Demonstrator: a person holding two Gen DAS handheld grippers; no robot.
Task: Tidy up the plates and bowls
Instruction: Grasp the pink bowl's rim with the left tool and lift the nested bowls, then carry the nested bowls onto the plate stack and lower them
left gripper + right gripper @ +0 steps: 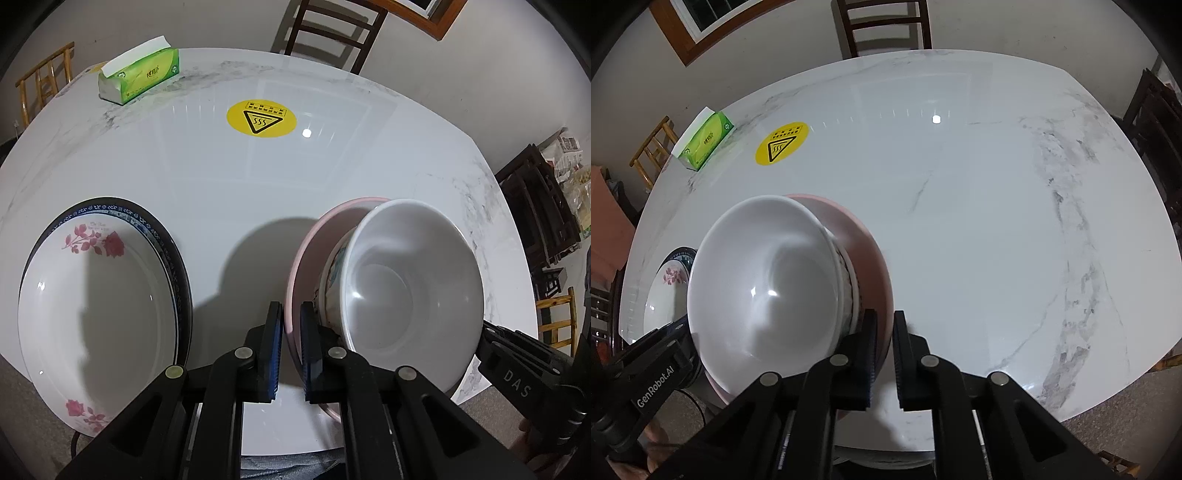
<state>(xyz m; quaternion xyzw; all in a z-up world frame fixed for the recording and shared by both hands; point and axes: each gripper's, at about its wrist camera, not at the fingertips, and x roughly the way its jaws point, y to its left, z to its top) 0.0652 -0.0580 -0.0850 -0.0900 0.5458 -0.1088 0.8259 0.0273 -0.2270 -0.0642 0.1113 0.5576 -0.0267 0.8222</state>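
Open white marble counter (979, 221) spans the right and far side; obstacles are stacked floral plates (99, 306) left, nested white bowl (410, 291) in pink bowl (314, 240) centre, green tissue box (140, 74) far left.

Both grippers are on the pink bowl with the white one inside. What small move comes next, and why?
Probably carry the pair straight up a little: the left gripper and right gripper each pinch the pink bowl rim on opposite sides, with the white bowl nested inside.
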